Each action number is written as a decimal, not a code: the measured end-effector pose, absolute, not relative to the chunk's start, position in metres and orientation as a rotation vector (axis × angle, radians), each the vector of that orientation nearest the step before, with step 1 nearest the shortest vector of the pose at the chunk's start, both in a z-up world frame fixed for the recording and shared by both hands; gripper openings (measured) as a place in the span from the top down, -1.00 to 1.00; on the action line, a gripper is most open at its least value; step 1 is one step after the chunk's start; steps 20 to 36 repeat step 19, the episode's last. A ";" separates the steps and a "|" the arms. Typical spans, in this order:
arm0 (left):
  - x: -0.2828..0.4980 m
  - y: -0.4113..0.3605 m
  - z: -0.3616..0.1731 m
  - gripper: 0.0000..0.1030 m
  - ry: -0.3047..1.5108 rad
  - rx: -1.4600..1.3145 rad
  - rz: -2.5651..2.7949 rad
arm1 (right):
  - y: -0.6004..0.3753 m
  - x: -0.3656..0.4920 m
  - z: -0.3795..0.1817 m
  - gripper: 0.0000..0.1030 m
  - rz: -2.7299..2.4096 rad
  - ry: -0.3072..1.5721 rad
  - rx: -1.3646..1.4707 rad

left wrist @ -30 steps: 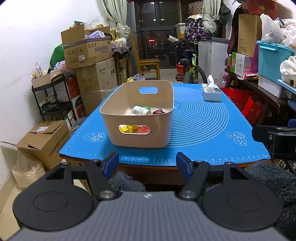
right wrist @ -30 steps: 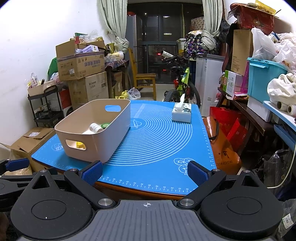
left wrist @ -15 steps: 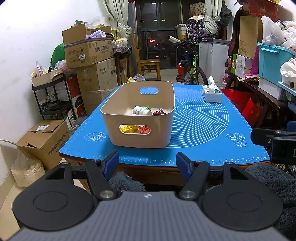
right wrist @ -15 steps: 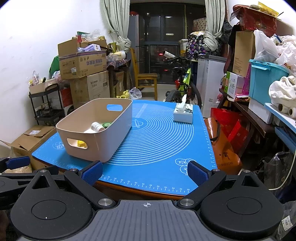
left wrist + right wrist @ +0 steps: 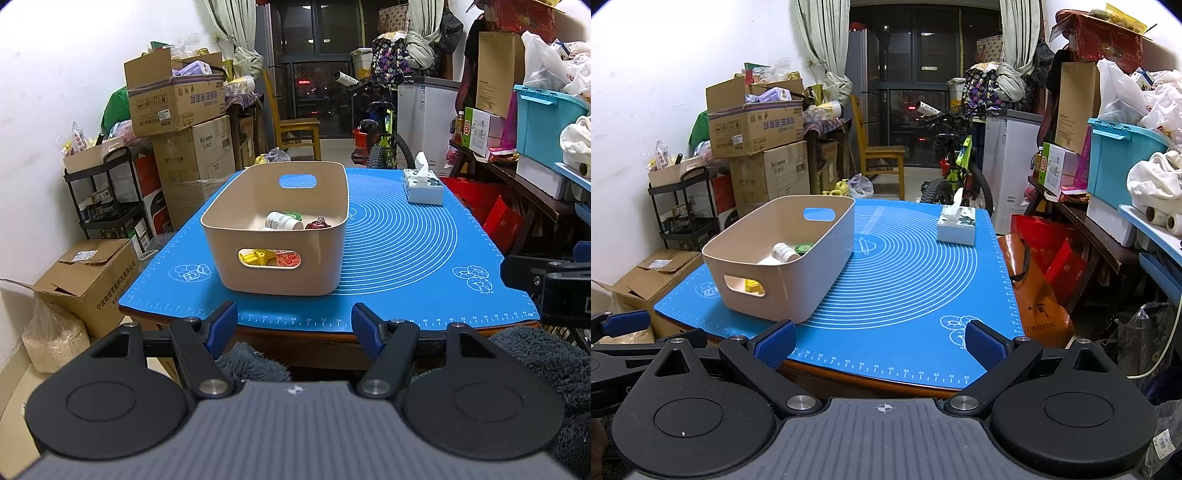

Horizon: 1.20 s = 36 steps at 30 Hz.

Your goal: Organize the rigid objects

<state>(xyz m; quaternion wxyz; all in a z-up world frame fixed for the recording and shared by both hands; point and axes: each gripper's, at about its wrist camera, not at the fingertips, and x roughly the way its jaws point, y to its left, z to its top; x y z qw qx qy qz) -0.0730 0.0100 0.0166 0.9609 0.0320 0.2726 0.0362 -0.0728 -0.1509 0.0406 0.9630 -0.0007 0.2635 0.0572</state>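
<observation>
A: The mat (image 5: 399, 236) is bright blue, ringed with thin white circles, a white ruler scale along its edge.

B: The bin (image 5: 280, 273) is plain beige. Inside, a white bottle (image 5: 282, 220), a green lid (image 5: 293, 215), something yellow (image 5: 256, 257).

A: The tissue box (image 5: 956, 230) is white with a dark leafy print. Gripper pads (image 5: 774, 347) are dark blue, on black arms.
</observation>
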 end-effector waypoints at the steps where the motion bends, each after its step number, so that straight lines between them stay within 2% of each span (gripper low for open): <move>1: -0.073 0.010 0.016 -0.35 0.553 0.065 0.073 | -0.151 -0.073 0.041 -0.90 0.116 0.534 -0.002; 36: -0.073 0.015 0.020 -0.39 0.546 0.063 0.075 | -0.152 -0.073 0.040 -0.89 0.113 0.537 0.000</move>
